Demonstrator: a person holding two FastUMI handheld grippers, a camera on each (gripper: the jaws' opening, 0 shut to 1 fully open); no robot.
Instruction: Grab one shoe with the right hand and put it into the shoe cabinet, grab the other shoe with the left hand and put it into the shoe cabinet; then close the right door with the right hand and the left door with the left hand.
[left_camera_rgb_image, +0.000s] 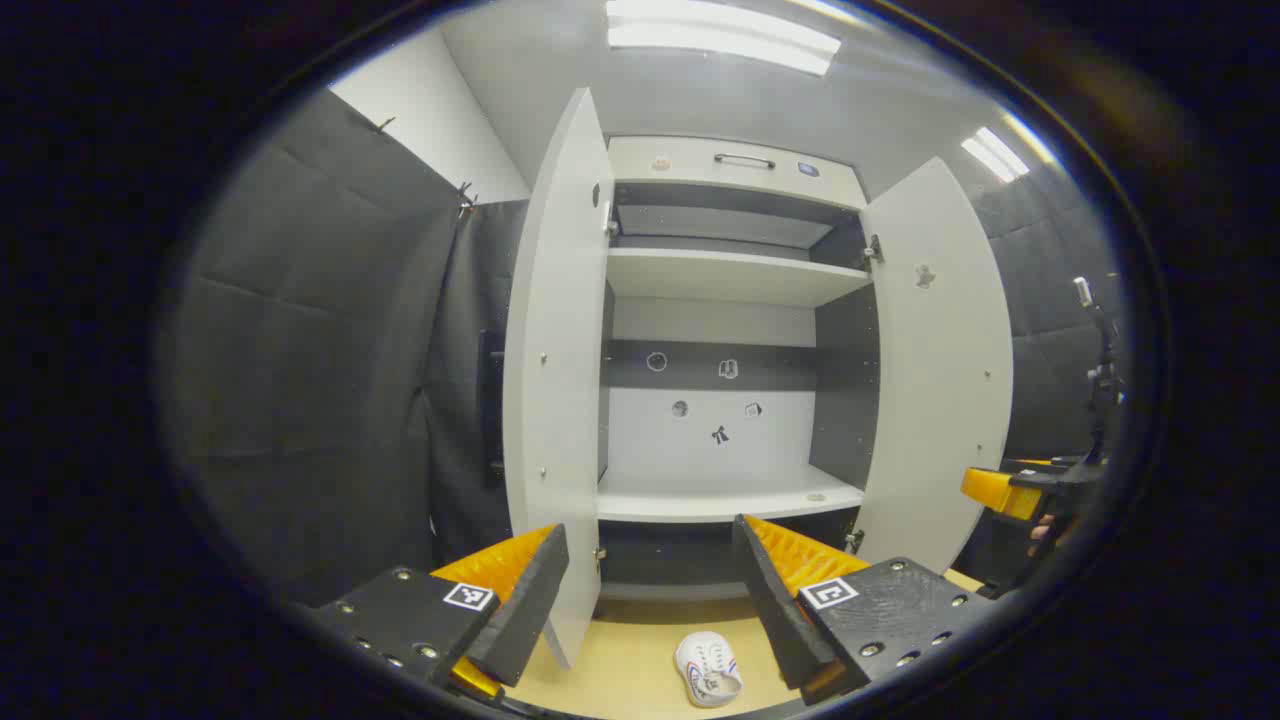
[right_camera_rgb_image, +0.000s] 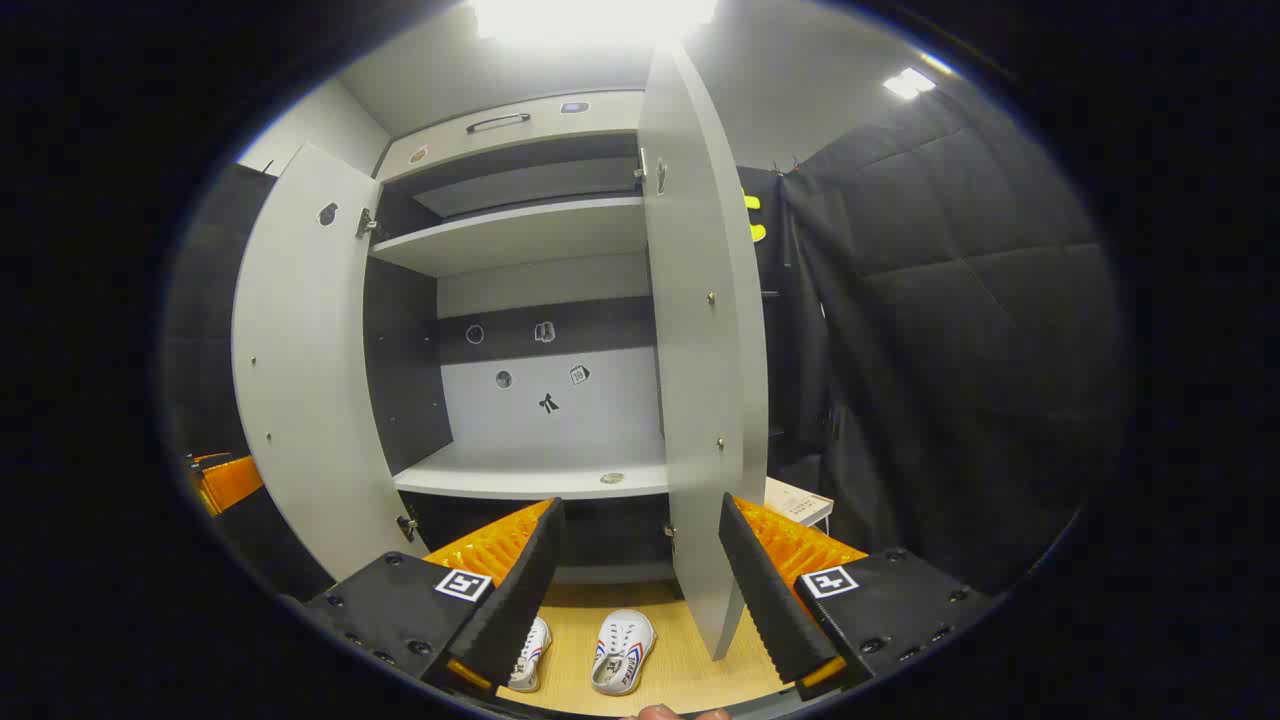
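- At the bottom of the right gripper view, the right gripper (right_camera_rgb_image: 640, 590) had its fingers spread with nothing between them; the left gripper (left_camera_rgb_image: 650, 600) in its own view was spread and empty too.
- Just past the right gripper's fingers, two white shoes lay side by side on the wooden floor (right_camera_rgb_image: 680, 650): the left shoe (right_camera_rgb_image: 528, 655) partly behind a finger, the right shoe (right_camera_rgb_image: 623, 651) beside it.
- Beyond stood the shoe cabinet (right_camera_rgb_image: 530, 465), shelves bare, its left door (right_camera_rgb_image: 300, 370) and right door (right_camera_rgb_image: 700, 330) swung wide open.
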